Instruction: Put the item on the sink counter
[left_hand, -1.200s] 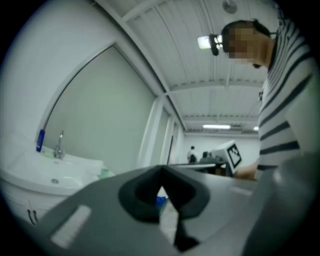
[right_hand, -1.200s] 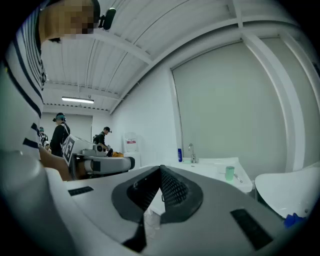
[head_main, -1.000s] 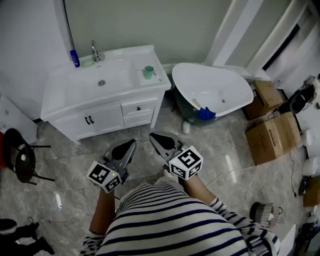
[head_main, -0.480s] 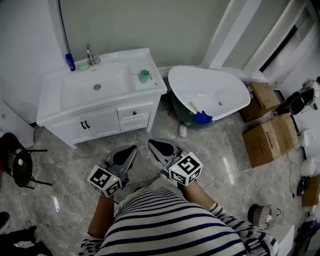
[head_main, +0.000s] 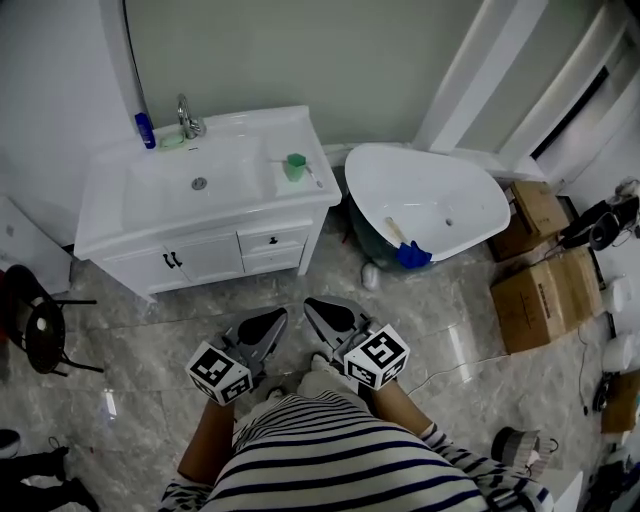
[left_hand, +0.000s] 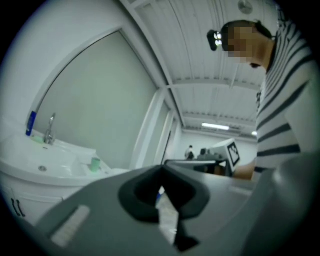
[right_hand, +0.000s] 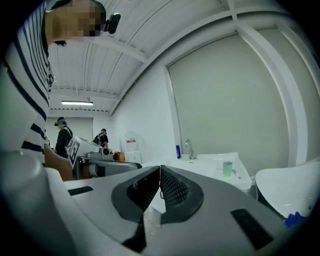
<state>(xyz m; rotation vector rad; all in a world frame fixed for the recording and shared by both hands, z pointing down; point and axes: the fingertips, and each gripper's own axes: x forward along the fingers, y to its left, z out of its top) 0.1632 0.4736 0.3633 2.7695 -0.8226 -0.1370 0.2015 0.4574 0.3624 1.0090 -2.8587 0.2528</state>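
**A:** What are the two tools doing right now?

**B:** The left hand-held gripper (head_main: 277, 317) and the right hand-held gripper (head_main: 312, 305) are hanging low in front of the person's striped shirt (head_main: 330, 450). Both are pointing roughly toward the vanity. Each one is clenched, jaws meeting tip to tip, with nothing between them.

**A:** So where is the item lying?

**B:** Neither one is carrying it. I'm guessing it is the blue lumpy object (head_main: 413, 255) lying inside the tilted white bathtub (head_main: 450, 190). It could also be the small white object (head_main: 371, 276) sitting on the grey marble floor (head_main: 150, 330) just beside the tub. I can't tell which.

**A:** And the destination?

**B:** The white vanity tabletop (head_main: 262, 200) is standing well apart from both tools, left of the tub. It is carrying a green plastic cup (head_main: 296, 165) at its right end and a blue bottle (head_main: 146, 129) by the chrome tap (head_main: 185, 115).

**A:** Why clenched, then?

**B:** Nothing is lying within reach, so I'd say they are simply being carried idle. They will need opening before any pick-up.
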